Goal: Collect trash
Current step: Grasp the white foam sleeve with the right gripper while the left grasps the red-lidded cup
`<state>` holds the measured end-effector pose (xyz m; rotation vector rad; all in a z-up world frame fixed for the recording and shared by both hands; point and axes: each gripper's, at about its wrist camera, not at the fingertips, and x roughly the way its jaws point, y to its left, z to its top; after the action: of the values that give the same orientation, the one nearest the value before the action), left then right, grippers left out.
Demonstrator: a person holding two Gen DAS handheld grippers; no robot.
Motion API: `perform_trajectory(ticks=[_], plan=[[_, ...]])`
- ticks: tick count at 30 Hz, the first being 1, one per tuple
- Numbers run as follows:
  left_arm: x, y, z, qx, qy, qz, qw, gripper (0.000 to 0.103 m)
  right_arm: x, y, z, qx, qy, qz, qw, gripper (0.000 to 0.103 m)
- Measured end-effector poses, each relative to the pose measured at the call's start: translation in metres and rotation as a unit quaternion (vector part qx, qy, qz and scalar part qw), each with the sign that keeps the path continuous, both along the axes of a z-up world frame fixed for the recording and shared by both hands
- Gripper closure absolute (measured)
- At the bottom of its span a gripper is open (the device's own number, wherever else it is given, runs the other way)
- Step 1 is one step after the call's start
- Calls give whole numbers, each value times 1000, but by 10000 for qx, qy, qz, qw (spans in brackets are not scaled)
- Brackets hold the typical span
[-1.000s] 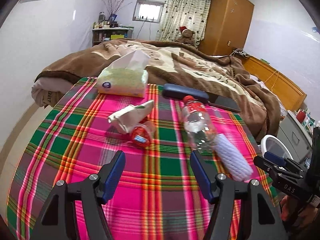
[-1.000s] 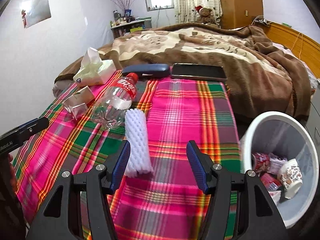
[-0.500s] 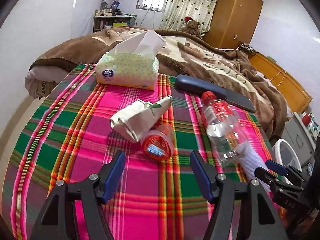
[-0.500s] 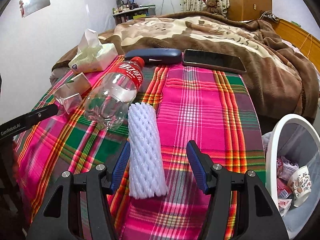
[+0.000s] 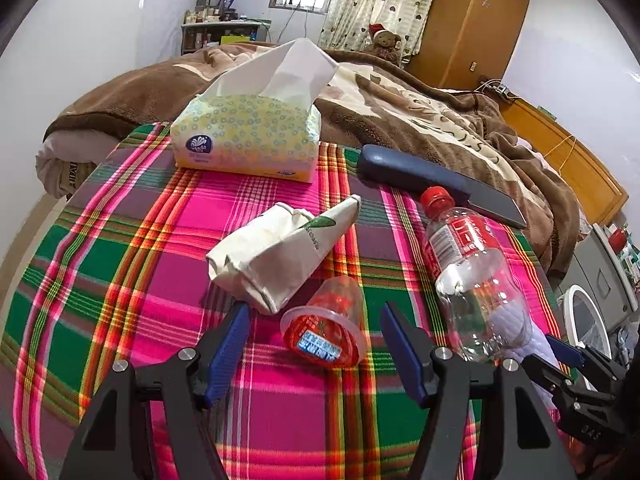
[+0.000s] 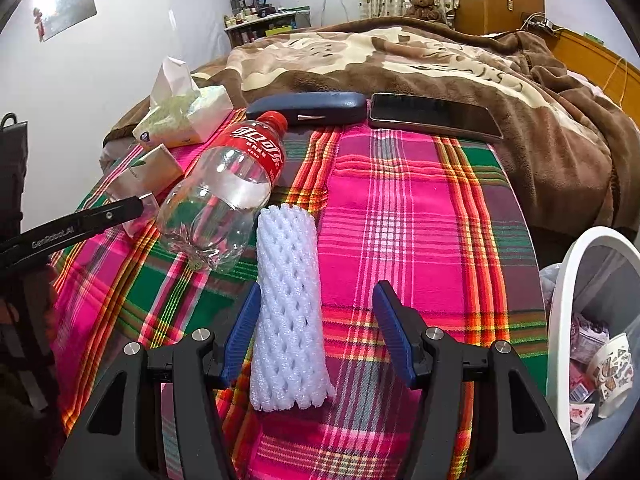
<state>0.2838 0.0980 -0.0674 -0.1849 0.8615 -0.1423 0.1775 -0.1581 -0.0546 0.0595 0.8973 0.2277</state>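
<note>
On the plaid tablecloth lie a small red plastic cup on its side, a crumpled white paper bag, an empty clear bottle with a red cap, and a white foam net sleeve. My left gripper is open, its jaws on either side of the red cup. My right gripper is open around the near end of the foam sleeve, which lies close to the left finger. The bottle lies just left of the sleeve.
A tissue box, a dark blue case and a phone lie at the table's far edge, against the bed's brown blanket. A white trash bin holding trash stands off the table's right side.
Both grippers have moved forward. The left now has the red cup between its fingers, and the right now has the foam sleeve's near end between its fingers. Both stay open.
</note>
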Motion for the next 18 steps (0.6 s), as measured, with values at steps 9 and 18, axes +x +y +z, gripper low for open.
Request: perform_trajectory(ticks=[9,18], plan=[[6,-11,-8,90,40,-165,9998,36,2,0,0,64,-8,71,10000,60],[3,-16,-9,165,80,-177,9997,56,0,3,1,104,-49,196,9997,78]])
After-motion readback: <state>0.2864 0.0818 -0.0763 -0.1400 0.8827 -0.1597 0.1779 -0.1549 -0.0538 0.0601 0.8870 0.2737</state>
